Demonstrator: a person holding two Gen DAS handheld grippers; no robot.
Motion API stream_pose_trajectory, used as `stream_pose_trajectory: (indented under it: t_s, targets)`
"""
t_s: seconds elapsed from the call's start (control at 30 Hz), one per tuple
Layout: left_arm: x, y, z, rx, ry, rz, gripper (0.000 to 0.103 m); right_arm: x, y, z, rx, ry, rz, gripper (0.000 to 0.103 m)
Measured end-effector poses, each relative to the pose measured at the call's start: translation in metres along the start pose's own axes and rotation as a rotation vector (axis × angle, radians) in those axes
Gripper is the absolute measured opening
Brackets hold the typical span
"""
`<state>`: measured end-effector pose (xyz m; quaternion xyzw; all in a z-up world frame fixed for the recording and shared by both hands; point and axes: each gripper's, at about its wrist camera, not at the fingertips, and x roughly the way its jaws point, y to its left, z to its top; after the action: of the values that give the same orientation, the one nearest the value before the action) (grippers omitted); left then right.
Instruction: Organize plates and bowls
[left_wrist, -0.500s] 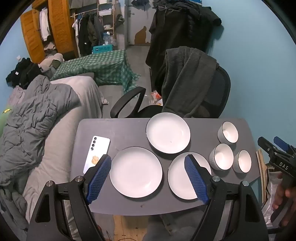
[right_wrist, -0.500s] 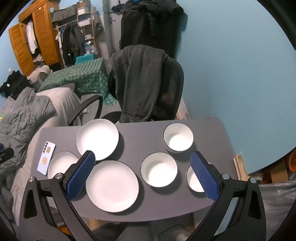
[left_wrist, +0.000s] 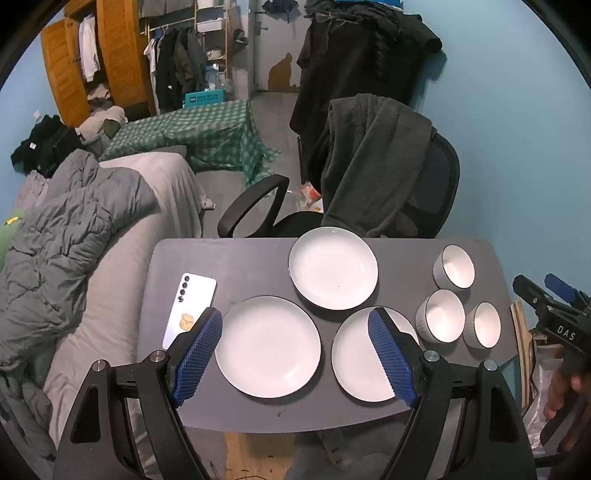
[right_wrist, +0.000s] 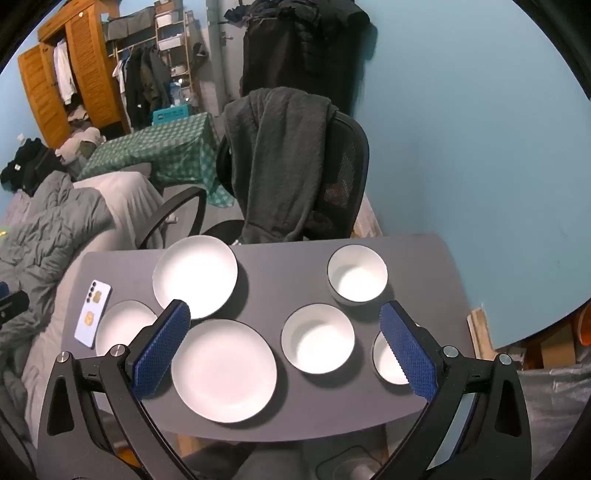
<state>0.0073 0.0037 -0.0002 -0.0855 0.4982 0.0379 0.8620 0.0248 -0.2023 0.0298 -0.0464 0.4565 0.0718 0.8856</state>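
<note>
Three white plates with dark rims lie on the grey table (left_wrist: 243, 262): a near-left plate (left_wrist: 267, 346), a near-right plate (left_wrist: 364, 360) and a far plate (left_wrist: 333, 272). Three white bowls stand at the table's right: a far bowl (left_wrist: 455, 266), a middle bowl (left_wrist: 441, 319) and a small near bowl (left_wrist: 483, 325). My left gripper (left_wrist: 295, 350) hovers open above the near-left plate, holding nothing. My right gripper (right_wrist: 286, 345) hovers open over the middle bowl (right_wrist: 317, 343) and the near plate (right_wrist: 223, 370), also holding nothing. The right gripper's body shows at the left wrist view's right edge.
A white phone (left_wrist: 188, 308) lies on the table's left part. A black office chair (left_wrist: 417, 184) draped with dark clothing stands behind the table. A bed with a grey quilt (left_wrist: 70, 236) runs along the left side. A blue wall is on the right.
</note>
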Motion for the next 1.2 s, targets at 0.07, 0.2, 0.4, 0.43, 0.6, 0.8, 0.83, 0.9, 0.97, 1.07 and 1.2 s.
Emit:
stream_pose_trajectory:
  t_s: [0.07, 0.2, 0.4, 0.43, 0.6, 0.8, 0.83, 0.9, 0.97, 1.07, 1.2]
  targets:
    - [0.001, -0.004, -0.002, 0.002, -0.002, 0.002, 0.082, 0.000, -0.001, 0.002, 0.000, 0.001, -0.001, 0.100]
    - [0.003, -0.006, -0.002, 0.017, -0.006, 0.013, 0.082, 0.002, 0.000, 0.003, -0.004, 0.004, 0.001, 0.100]
    - [0.004, -0.008, -0.002, 0.016, -0.005, 0.011, 0.082, 0.002, 0.000, 0.005, -0.005, 0.008, 0.001, 0.100]
    - [0.003, -0.008, -0.002, 0.016, -0.005, 0.011, 0.082, 0.002, -0.001, 0.005, -0.005, 0.008, 0.000, 0.100]
    - [0.004, -0.010, -0.002, 0.019, -0.010, 0.009, 0.082, 0.003, -0.002, 0.006, -0.007, 0.012, -0.002, 0.100]
    - [0.003, -0.009, -0.002, 0.015, -0.008, 0.001, 0.082, 0.003, -0.001, 0.007, -0.007, 0.011, 0.000, 0.100]
    - [0.003, -0.009, -0.002, 0.015, -0.008, 0.003, 0.082, 0.003, -0.001, 0.007, -0.007, 0.010, -0.001, 0.100]
    - [0.003, -0.009, -0.002, 0.016, -0.008, 0.001, 0.082, 0.003, -0.002, 0.008, -0.006, 0.011, -0.003, 0.100]
    - [0.003, -0.009, -0.002, 0.014, -0.006, 0.001, 0.082, 0.003, -0.002, 0.010, -0.007, 0.011, -0.002, 0.100]
    - [0.003, -0.010, 0.000, 0.015, -0.005, 0.001, 0.082, 0.003, -0.002, 0.010, -0.006, 0.011, -0.002, 0.100]
    - [0.003, -0.012, 0.003, 0.016, -0.008, 0.001, 0.082, 0.004, -0.002, 0.014, -0.005, 0.010, 0.002, 0.100]
